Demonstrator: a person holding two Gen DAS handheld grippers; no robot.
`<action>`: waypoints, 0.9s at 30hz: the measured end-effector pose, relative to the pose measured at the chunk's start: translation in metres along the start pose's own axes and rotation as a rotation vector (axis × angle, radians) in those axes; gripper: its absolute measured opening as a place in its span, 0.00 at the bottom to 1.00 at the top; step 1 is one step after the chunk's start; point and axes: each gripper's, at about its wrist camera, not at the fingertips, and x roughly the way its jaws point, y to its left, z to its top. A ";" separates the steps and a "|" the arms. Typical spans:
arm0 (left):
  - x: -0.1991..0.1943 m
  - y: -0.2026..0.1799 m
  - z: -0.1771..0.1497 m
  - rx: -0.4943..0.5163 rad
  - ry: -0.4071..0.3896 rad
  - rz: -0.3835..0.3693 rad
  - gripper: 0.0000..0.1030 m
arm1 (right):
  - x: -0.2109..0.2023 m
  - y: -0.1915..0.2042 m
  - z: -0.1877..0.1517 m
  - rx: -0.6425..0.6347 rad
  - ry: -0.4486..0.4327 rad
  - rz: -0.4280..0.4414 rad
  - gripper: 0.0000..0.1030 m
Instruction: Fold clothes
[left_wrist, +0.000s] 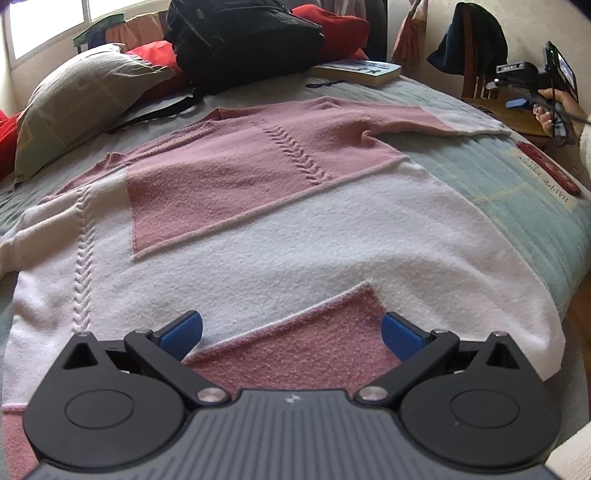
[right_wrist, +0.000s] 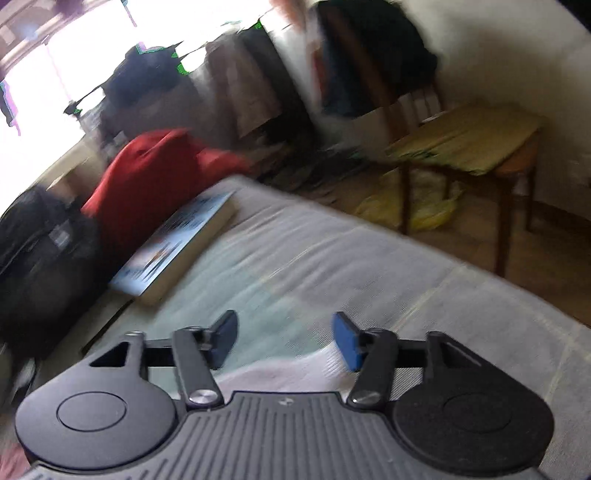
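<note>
Looking down from the left wrist first: one pink-and-white sweater (left_wrist: 258, 206) is spread flat over the bedspread (left_wrist: 509, 177), and the far end of the bed is pretty cluttered. One black backpack (left_wrist: 240, 40) sits just beyond the collar, one grey pillow (left_wrist: 77, 107) lies off to the left, one book (left_wrist: 356, 70) sits to the right of the bag, and red bedding (left_wrist: 155, 55) is piled behind all that. A red strip with lettering (left_wrist: 546, 171) lies near the bed's right edge. The left gripper (left_wrist: 291, 334) has its two blue fingers (left_wrist: 183, 332) spread wide, hovering over a pink panel at the near hem, pinching nothing.

Right wrist view is blurry. The right gripper (right_wrist: 286, 339) also has its fingers apart with nothing pinched; a white bit of the sweater (right_wrist: 280, 373) lies just below and between them. Ahead sit the book (right_wrist: 173, 243), the backpack (right_wrist: 40, 254), a red cushion (right_wrist: 144, 173) and one wooden chair (right_wrist: 461, 147) beside the bed.
</note>
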 end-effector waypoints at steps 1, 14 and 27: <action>0.000 0.000 0.000 0.001 -0.001 -0.002 0.99 | 0.000 0.010 -0.004 -0.031 0.021 0.016 0.67; -0.011 0.014 -0.002 -0.007 -0.020 0.033 0.99 | 0.004 0.187 -0.088 -0.356 0.327 0.204 0.86; -0.008 0.042 -0.012 -0.067 -0.034 0.010 0.99 | 0.065 0.298 -0.157 -0.601 0.361 0.083 1.00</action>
